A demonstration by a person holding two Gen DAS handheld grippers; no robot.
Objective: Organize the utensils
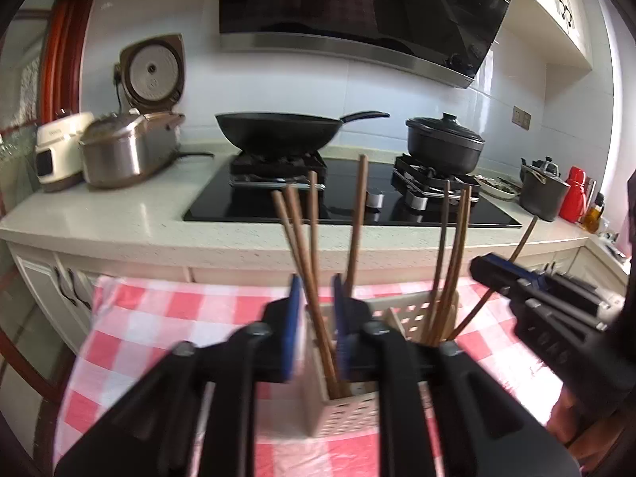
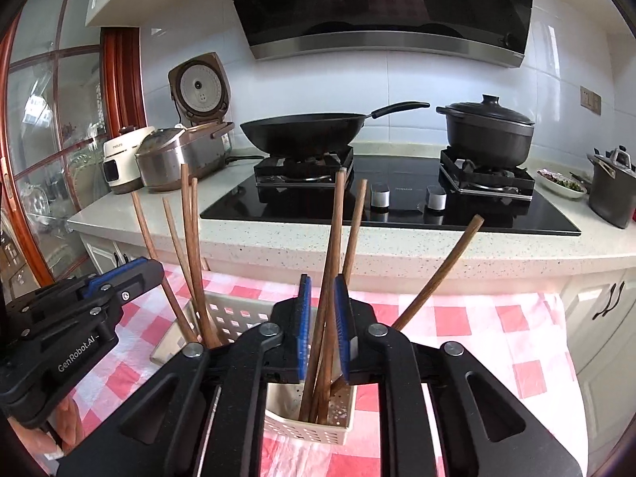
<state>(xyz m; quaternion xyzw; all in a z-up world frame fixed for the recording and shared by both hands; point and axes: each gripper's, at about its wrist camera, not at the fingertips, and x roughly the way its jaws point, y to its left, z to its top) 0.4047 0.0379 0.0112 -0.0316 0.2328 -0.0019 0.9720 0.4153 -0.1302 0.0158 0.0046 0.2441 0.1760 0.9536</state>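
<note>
left wrist: fingers astride chopsticks

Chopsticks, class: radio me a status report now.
Left gripper and right gripper: fingers astride chopsticks, grip unclear. Chopsticks upright in cream basket. Nothing in the way.

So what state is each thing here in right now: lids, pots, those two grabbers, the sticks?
Left hand-held gripper: partly open around chopsticks, grip unclear.
Right hand-held gripper: partly open around chopsticks, grip unclear.
Utensil basket: upright, chopsticks standing in it.
Rice cooker: lid up.
Black pot: lidded, on burner.
Wok: uncovered, on burner.
Grey pot: lidded.
</note>
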